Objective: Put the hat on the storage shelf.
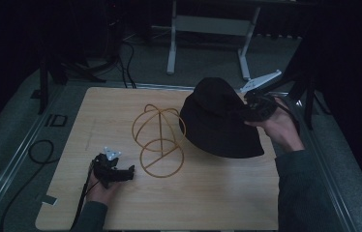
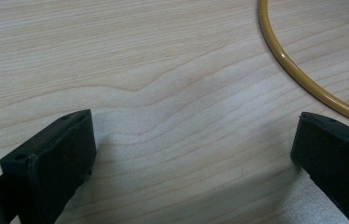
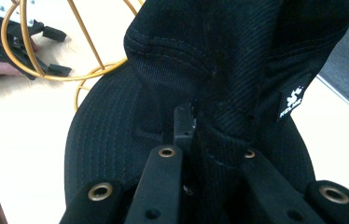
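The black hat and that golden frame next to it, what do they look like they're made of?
The black hat looks like woven cloth, perhaps cotton twill: fine ribbing, stitched seams, rows of stitching on the brim, a small sewn tag, matte and floppy. The golden frame looks like thin bent metal rod with a glossy yellow-gold coating; it shines along its curve.

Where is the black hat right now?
In the high view the black hat is right of centre, pinched by the right gripper, beside the gold wire stand.

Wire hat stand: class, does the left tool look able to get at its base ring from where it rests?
Probably yes: the left tool sits open beside the wire hat stand, with bare table between.
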The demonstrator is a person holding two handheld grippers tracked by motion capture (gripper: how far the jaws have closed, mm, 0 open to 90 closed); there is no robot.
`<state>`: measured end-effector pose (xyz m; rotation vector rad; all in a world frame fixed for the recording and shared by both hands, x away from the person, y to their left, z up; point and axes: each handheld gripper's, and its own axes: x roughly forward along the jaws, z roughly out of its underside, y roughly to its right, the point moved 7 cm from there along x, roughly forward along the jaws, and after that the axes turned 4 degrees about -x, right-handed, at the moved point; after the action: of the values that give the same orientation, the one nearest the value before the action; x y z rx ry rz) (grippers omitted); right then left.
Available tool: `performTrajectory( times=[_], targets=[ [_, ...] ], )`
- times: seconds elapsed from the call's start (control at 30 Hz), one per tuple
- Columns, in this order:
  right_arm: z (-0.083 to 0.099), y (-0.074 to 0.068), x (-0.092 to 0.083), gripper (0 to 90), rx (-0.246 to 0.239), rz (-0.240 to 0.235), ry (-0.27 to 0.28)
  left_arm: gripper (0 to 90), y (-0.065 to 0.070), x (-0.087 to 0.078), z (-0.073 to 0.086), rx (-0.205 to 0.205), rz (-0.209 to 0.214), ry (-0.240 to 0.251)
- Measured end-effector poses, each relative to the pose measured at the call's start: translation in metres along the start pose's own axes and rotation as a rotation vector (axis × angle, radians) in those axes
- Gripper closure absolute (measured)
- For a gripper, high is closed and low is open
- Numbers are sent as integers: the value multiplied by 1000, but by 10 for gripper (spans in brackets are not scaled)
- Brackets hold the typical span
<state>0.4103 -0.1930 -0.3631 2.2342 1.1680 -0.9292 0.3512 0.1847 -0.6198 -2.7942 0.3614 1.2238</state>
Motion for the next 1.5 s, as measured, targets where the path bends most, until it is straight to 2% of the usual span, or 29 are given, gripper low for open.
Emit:
performTrajectory(
  times=[0.17, 0.5, 0.9, 1.13, 1.5],
  targets=[
    [-3, 2, -10, 877, -6, 13, 7, 3, 0, 0, 0, 0, 0, 0],
    [-9, 3, -20, 878, -13, 28, 21, 3, 0, 0, 0, 0, 0, 0],
    [-21, 6, -39, 880, -11, 47, 80, 3, 0, 0, 0, 3, -2, -1],
    [-26, 0, -43, 880, -21, 12, 112, 3, 0, 0, 0, 2, -1, 0],
    [-36, -7, -45, 879, -42, -7, 142, 3, 0, 0, 0, 2, -1, 0]
  ],
)
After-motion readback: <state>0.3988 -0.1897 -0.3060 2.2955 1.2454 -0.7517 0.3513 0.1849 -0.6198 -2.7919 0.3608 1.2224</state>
